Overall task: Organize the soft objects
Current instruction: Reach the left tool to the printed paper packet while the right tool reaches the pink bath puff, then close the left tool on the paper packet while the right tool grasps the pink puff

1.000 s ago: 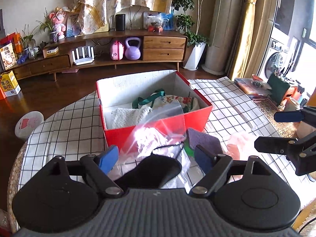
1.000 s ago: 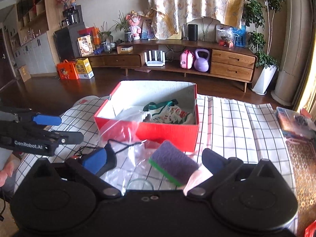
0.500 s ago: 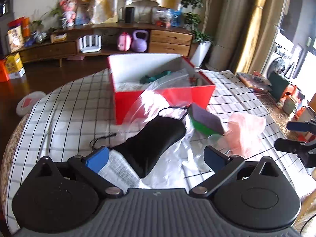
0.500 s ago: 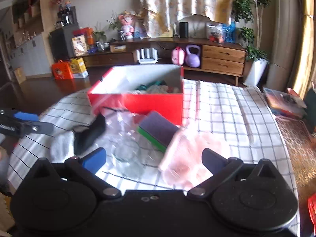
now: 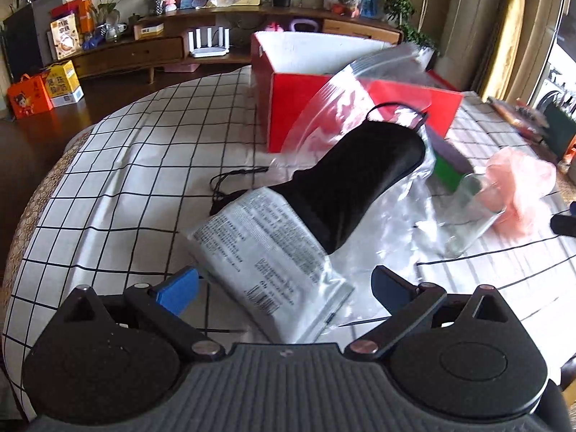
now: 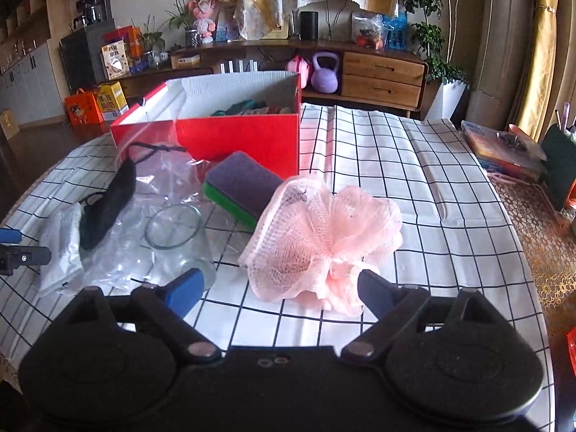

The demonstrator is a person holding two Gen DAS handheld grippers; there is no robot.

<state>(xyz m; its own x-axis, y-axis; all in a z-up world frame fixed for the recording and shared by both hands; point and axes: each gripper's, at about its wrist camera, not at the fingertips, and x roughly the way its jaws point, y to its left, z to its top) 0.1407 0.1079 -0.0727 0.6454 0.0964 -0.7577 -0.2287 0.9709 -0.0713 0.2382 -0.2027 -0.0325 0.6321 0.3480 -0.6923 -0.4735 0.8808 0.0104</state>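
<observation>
A red box [image 5: 298, 115] [image 6: 248, 136] stands on the checked tablecloth with soft items inside. In front of it lie a black eye mask [image 5: 345, 180] [image 6: 108, 208] on a clear zip bag [image 5: 360, 100], a white printed packet [image 5: 266, 255] [image 6: 61, 248], a purple-green sponge [image 6: 241, 187] [image 5: 448, 165] and a pink mesh pouf [image 6: 324, 237] [image 5: 518, 183]. My left gripper [image 5: 284, 288] is open, its jaws on either side of the packet's near end. My right gripper [image 6: 280, 288] is open just before the pouf.
A clear glass jar [image 6: 180, 241] [image 5: 468, 212] lies on its side between packet and pouf. The left gripper's tip [image 6: 14, 252] shows at the right view's left edge. A tray of small items [image 6: 504, 147] sits at the table's right edge.
Both grippers have pulled back from the box and lowered toward the table. The left now frames the white packet; the right now faces the pink pouf. Both stayed open.
</observation>
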